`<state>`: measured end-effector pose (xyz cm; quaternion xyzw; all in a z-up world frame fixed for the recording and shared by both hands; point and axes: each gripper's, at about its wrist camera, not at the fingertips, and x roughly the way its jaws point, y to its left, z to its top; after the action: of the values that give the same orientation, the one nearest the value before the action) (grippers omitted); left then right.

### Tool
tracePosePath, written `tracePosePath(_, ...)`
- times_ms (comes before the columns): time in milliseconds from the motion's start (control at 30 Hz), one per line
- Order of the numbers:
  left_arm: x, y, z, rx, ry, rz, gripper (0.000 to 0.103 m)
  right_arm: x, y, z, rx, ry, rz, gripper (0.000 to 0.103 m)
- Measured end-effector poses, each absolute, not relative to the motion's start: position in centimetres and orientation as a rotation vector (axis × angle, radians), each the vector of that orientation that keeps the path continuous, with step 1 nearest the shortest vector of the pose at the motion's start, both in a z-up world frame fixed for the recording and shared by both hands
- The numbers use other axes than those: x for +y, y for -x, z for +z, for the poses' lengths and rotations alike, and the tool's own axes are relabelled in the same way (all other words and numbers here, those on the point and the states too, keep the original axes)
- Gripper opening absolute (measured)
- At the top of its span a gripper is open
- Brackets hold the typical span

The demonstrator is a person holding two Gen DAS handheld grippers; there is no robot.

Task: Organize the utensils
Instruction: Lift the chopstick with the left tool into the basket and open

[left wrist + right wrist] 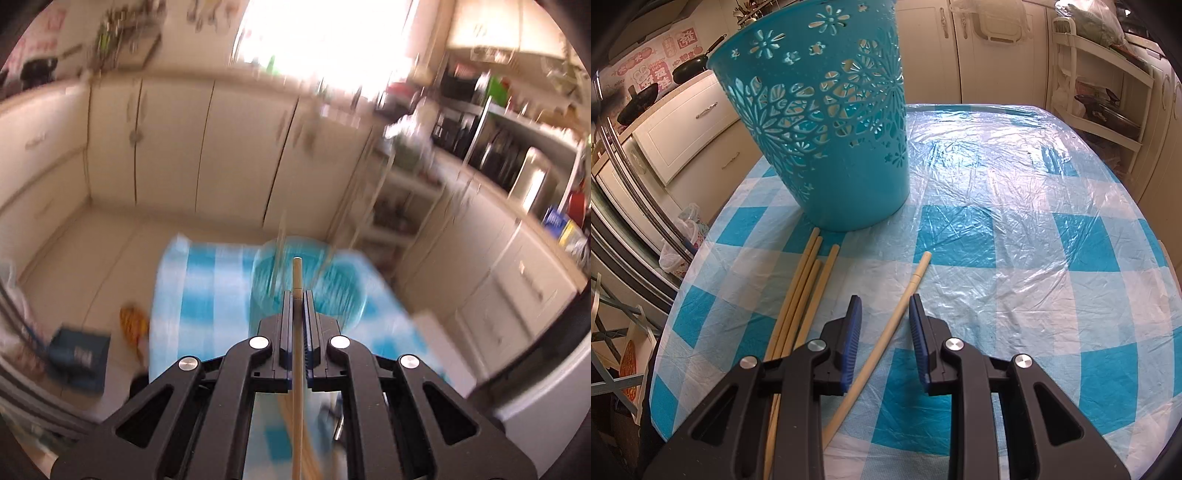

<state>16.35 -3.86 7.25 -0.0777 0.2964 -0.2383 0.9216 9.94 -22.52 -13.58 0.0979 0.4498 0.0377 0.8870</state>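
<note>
While one chopstick (pixel 297 332) was clamped in the left tongs (pixel 297 295) above the teal basket (pixel 827 122), the right tongs (pixel 885 300) were spread around a lone chopstick (pixel 886 332) on the desk (pixel 1015 240); four more (pixel 801 295) lay beside it, so roughly early days.

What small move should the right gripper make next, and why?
Probably shut the right gripper: its open jaws straddle a lone chopstick lying on the table near the teal basket, apart from the other chopsticks.
</note>
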Motion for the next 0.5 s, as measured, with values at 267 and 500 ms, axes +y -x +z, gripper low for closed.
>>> tracePosePath(267,-8.9,-21.6,11.1,0.238,0.159,-0.362,0.005,-22.5,-9.9,-13.6,0.935,-0.207,0.079,0.027)
tracePosePath(500,-11.3,-26.4,6.4,0.283,0.159,-0.301,0.005,-22.6,-10.0,-13.6,0.935,-0.215,0.081,0.027)
